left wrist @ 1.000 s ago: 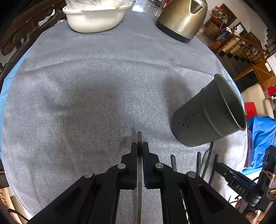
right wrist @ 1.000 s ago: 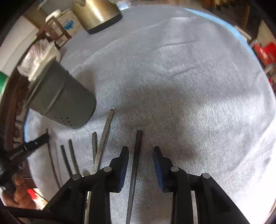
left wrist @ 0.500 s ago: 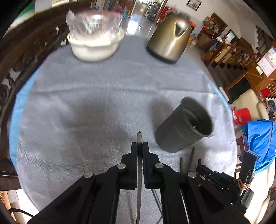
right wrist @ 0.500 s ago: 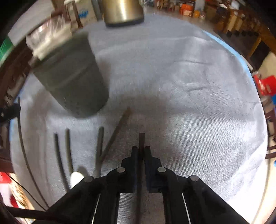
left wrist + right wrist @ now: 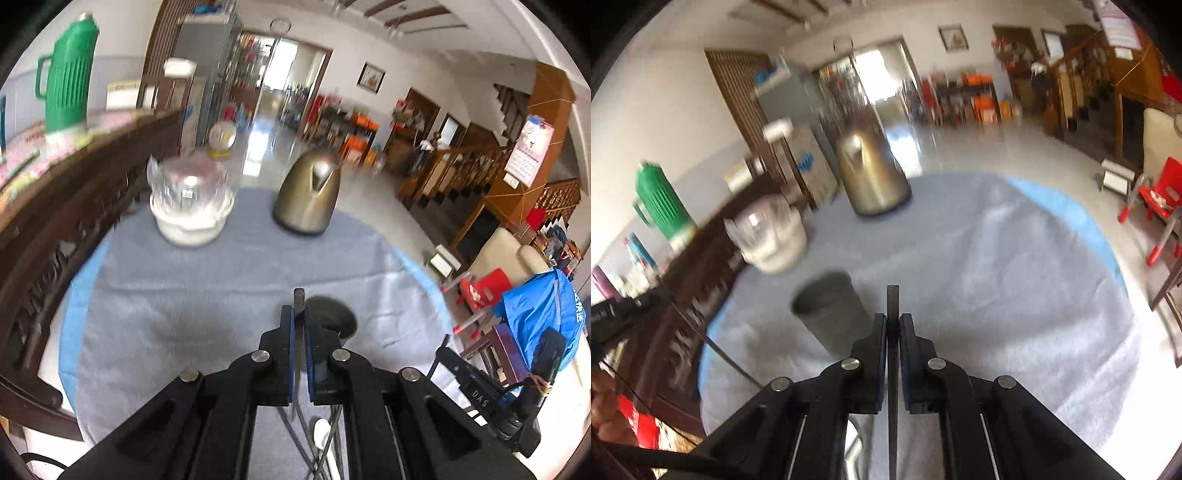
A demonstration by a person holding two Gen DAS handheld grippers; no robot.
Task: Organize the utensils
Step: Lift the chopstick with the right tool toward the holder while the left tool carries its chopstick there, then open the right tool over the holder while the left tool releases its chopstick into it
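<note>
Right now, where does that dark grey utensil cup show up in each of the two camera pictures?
Left wrist view: grey cup, lower centre, partly hidden behind the jaws.
Right wrist view: grey cup, left of centre, beside the jaws.
Shared landmark: the gold kettle stands at the table's far edge in both.

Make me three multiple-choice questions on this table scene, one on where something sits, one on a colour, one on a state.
1. The white bowl sits where, in the left wrist view?
A. left of the kettle
B. right of the kettle
C. inside the grey holder

2. The jug on the sideboard is:
A. red
B. green
C. yellow

3. The right gripper is:
A. wide open
B. open over the bowl
C. shut on a dark utensil handle

A: bowl lies left of kettle. B: its body is green. C: pads clamp the handle.
</note>
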